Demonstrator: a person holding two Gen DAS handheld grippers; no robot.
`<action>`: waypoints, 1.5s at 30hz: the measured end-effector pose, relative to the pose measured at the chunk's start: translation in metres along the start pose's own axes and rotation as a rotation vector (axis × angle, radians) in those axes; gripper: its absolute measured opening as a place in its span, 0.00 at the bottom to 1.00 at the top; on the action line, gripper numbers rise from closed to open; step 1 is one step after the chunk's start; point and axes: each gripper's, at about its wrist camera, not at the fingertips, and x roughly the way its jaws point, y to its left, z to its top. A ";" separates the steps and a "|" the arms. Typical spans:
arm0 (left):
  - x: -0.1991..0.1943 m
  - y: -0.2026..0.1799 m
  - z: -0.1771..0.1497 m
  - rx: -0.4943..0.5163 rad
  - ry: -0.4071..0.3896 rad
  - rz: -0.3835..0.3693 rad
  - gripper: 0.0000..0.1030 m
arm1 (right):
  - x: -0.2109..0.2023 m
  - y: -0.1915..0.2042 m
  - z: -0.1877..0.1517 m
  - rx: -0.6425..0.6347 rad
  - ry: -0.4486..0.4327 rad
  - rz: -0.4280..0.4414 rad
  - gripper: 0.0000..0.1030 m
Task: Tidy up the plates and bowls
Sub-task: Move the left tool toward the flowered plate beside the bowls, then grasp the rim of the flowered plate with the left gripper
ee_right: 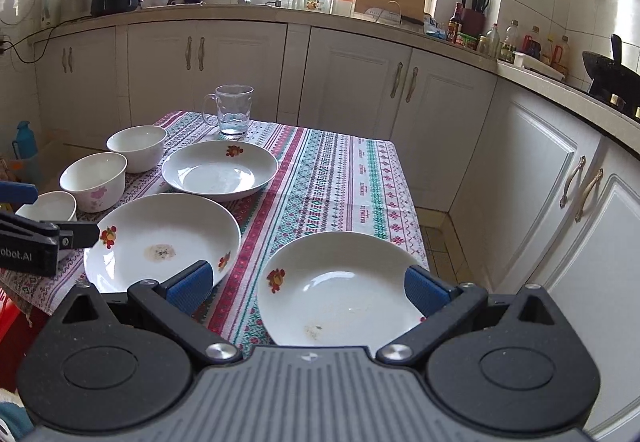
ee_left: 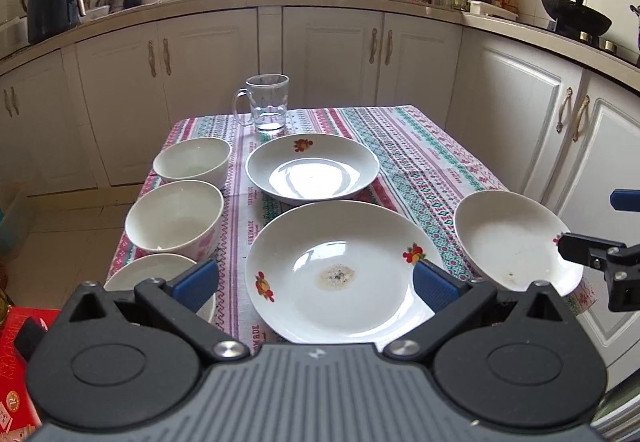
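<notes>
Three white plates with fruit prints lie on the patterned tablecloth (ee_left: 404, 162): a near middle plate (ee_left: 340, 270) with a dried stain, a far plate (ee_left: 312, 168), and a right plate (ee_left: 516, 238) at the table's right edge. Three white bowls stand in a row on the left: far (ee_left: 192, 160), middle (ee_left: 174, 218), near (ee_left: 152, 274). My left gripper (ee_left: 314, 282) is open above the near edge of the middle plate. My right gripper (ee_right: 308, 288) is open over the right plate (ee_right: 340, 290). The same plates (ee_right: 160, 238), (ee_right: 220, 170) show in the right wrist view.
A glass mug (ee_left: 266, 102) stands at the table's far edge. Kitchen cabinets (ee_left: 320, 58) ring the table behind and on the right. A red box (ee_left: 20, 362) sits low on the left. The counter holds a kettle, bottles and a wok (ee_left: 576, 16).
</notes>
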 end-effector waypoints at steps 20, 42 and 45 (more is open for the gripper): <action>0.042 -0.041 0.018 0.058 0.068 -0.193 0.99 | 0.058 -0.060 -0.085 0.010 0.140 0.161 1.00; 0.082 -0.084 0.041 0.245 0.129 -0.209 0.99 | 0.092 -0.081 -0.091 -0.038 0.089 0.252 1.00; 0.091 -0.090 0.046 0.273 0.150 -0.231 0.99 | 0.091 -0.080 -0.095 -0.034 0.067 0.250 1.00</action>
